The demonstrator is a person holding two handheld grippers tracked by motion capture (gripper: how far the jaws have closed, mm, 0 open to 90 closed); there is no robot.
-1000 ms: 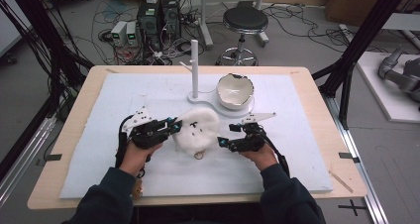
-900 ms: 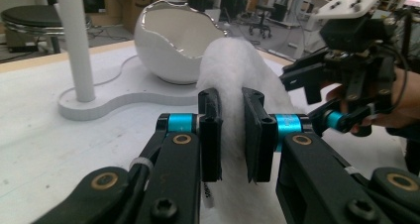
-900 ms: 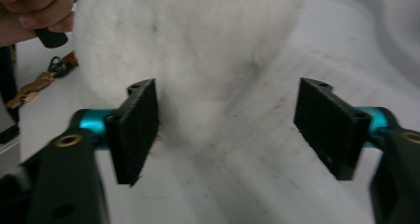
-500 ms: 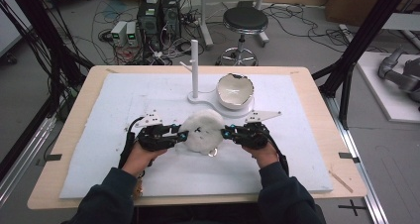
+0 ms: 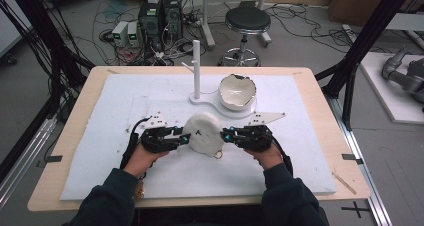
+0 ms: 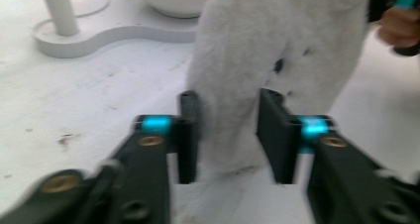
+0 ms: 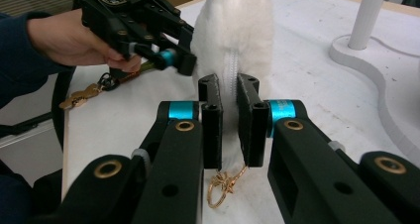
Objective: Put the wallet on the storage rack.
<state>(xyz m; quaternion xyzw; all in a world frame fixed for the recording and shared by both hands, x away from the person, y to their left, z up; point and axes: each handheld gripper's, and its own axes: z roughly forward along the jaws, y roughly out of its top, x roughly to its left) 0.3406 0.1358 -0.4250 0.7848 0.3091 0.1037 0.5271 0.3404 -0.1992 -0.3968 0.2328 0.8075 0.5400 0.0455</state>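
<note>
Fluffy white pouch [image 5: 203, 134] sits mid-mat, nearer the front edge, pinched from both sides for steadiness. Left gripper [image 6: 227, 130]: jaws half-open around fur. Right gripper [image 7: 229, 117]: narrowly closed on its zipper seam, gold clasp [image 7: 222, 184] dangling.

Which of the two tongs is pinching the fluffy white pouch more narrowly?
The right tongs: nearly closed on the white pouch at its zipper seam. The left tongs stand wider around a thicker fold.

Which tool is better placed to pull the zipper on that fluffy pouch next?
Probably right. The right tool sits pinched on the pouch's zipper seam, with the gold pull ring just below, while the left tool grips its fluffy side.
</note>
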